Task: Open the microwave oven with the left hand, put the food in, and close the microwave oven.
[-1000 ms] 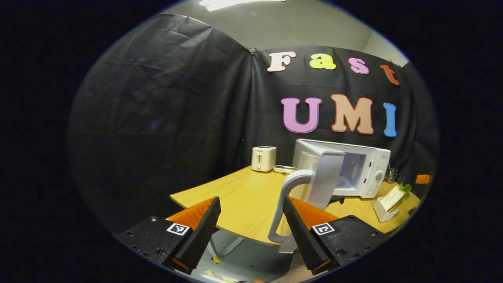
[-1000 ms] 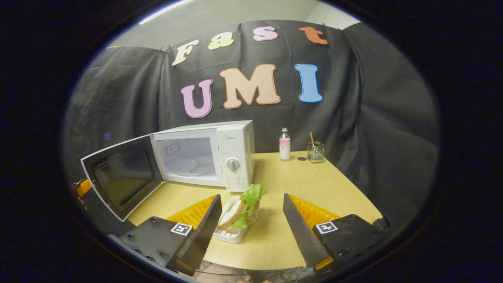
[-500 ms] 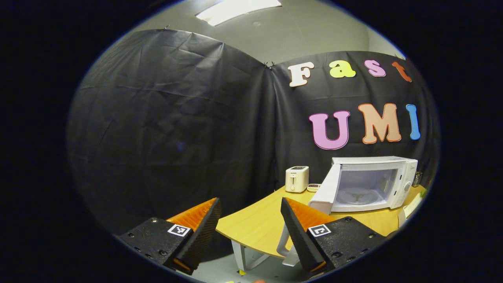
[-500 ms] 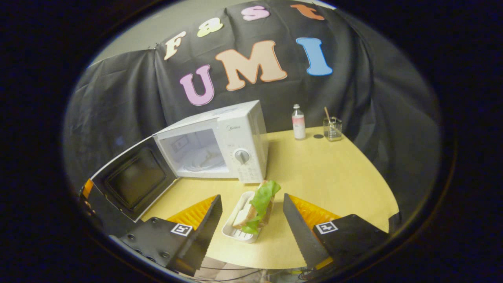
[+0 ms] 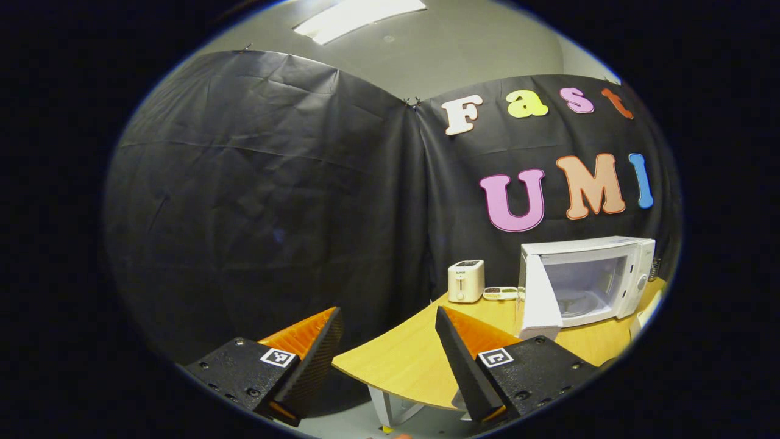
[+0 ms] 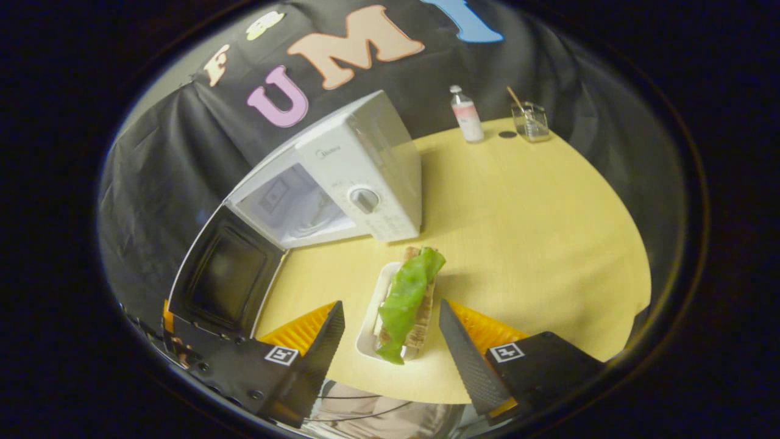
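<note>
Right gripper view: parted tongs (image 6: 390,353) straddle sandwich (image 6: 405,299).

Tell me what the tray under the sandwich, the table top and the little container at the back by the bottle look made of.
Tray: white, smooth, faint sheen, likely plastic, possibly ceramic.
Table top: pale yellow with fine grain, matte, probably wood-look laminate.
Container: see-through with bright edges, so glass or clear plastic; a thin stick stands in it.

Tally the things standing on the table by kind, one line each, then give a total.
Microwave oven: 1
Toaster: 1
Sandwich in its white tray: 1
Bottle: 1
Glass holder with a stick: 1
Small flat device beside the toaster: 1
Total: 6
</note>
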